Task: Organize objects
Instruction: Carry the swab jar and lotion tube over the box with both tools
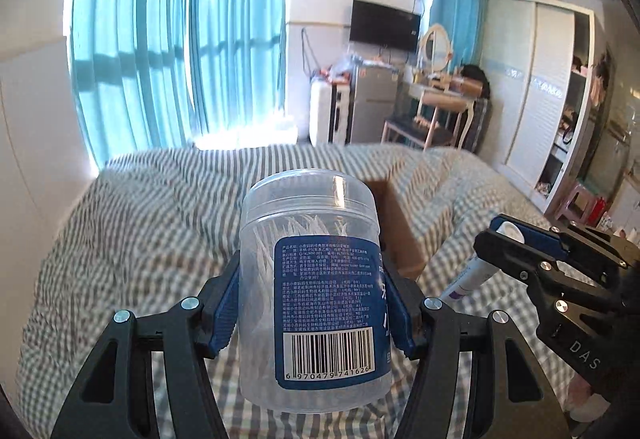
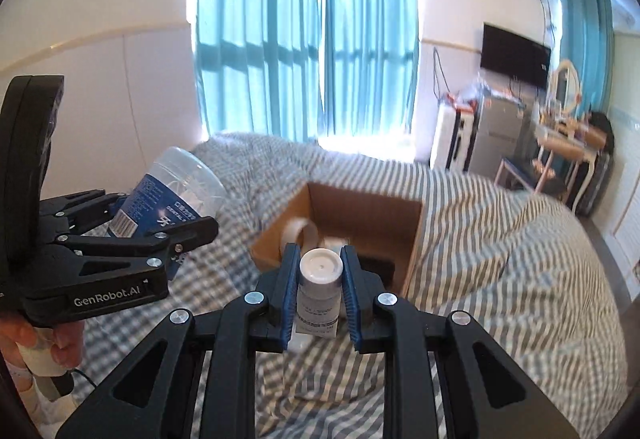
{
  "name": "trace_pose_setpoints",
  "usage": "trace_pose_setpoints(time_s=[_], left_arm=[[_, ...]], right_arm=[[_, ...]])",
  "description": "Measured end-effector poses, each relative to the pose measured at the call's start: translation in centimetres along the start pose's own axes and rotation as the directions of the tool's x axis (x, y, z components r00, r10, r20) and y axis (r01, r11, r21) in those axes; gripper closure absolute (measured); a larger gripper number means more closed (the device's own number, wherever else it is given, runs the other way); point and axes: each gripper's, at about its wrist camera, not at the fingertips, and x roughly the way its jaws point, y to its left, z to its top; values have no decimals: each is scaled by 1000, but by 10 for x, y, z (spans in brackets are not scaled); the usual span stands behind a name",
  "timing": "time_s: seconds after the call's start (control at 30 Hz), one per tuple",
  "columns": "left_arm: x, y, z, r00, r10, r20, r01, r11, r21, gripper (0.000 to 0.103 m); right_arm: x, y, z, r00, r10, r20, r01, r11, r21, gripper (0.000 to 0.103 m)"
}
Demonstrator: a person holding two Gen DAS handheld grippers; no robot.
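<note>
My left gripper (image 1: 314, 305) is shut on a clear plastic jar (image 1: 312, 279) with a blue label and white picks inside, held above the striped bed. It also shows in the right wrist view (image 2: 176, 199) at the left. My right gripper (image 2: 320, 279) is shut on a small white tube (image 2: 320, 287) with a round cap, held just in front of an open cardboard box (image 2: 360, 215). The box holds a roll of tape (image 2: 300, 231) and another white item. In the left wrist view the box (image 1: 400, 235) is mostly hidden behind the jar, and the right gripper (image 1: 516, 243) is at the right.
A grey-and-white striped duvet (image 2: 500, 259) covers the bed. Blue curtains (image 2: 304, 39) hang behind it. A fridge, a dressing table (image 1: 436, 99) and a white wardrobe (image 1: 536, 87) stand far right, beyond the bed.
</note>
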Motion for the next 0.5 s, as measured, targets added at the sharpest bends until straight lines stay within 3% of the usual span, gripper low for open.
trace_pose_setpoints(time_s=[0.27, 0.5], left_arm=[[12, 2, 53, 999, 0, 53, -2, 999, 32, 40], [68, 5, 70, 1000, 15, 18, -16, 1000, 27, 40]], right_arm=[[1, -7, 57, 997, 5, 82, -4, 1000, -10, 83], [52, -31, 82, 999, -32, 34, 32, 999, -15, 83]])
